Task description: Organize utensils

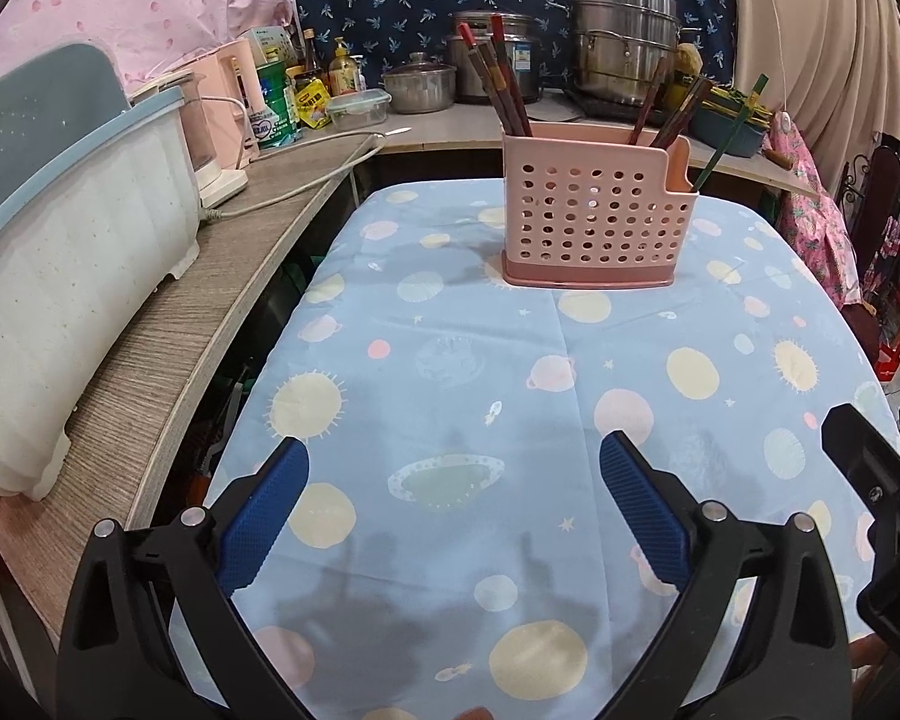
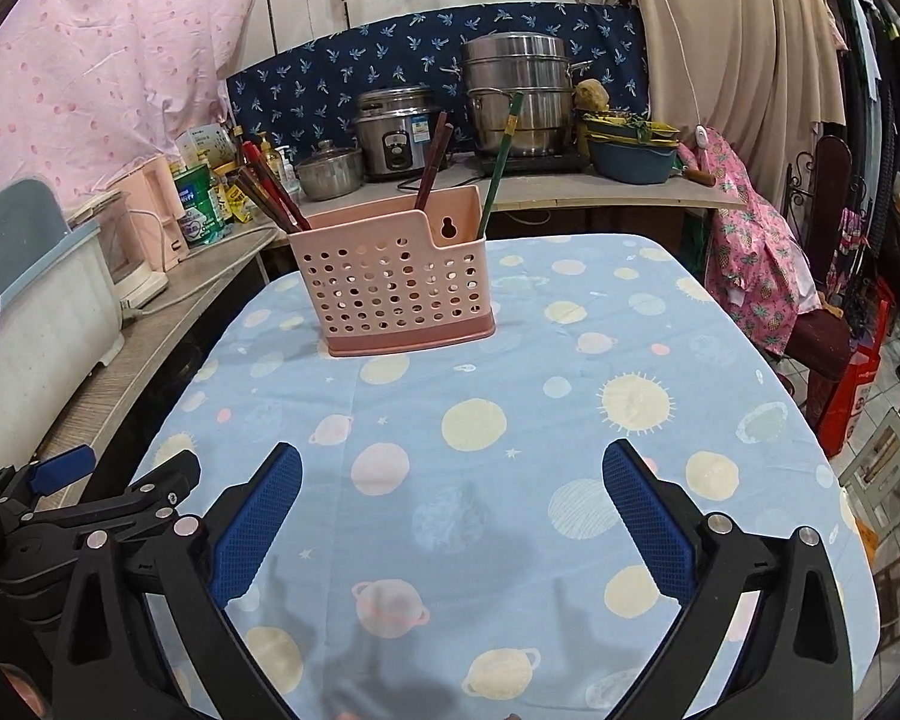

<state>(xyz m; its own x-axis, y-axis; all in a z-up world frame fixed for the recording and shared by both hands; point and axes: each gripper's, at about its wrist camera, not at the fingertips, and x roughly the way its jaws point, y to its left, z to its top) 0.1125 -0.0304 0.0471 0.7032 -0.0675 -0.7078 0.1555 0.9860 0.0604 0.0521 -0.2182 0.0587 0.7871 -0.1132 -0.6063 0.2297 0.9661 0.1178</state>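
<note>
A pink perforated utensil holder (image 1: 597,210) (image 2: 393,288) stands upright at the far end of the table. Dark red-brown chopsticks (image 1: 498,84) (image 2: 267,192) lean out of its left compartment, more chopsticks (image 1: 672,111) (image 2: 435,159) out of the back right, and a green chopstick pair (image 1: 729,132) (image 2: 501,156) rises from the right end. My left gripper (image 1: 453,468) hovers open over the near tablecloth with nothing between its blue pads. My right gripper (image 2: 450,474) is likewise open and empty, well short of the holder. In the left wrist view, part of the right gripper shows at the right edge.
The table wears a light blue planet-print cloth (image 1: 480,372) (image 2: 510,420). A white and blue dish rack (image 1: 60,252), a pink kettle (image 1: 234,90), tins and bottles line the wooden side counter at left. Steel pots (image 1: 624,48) (image 2: 516,96) and a rice cooker (image 2: 393,132) stand on the back counter.
</note>
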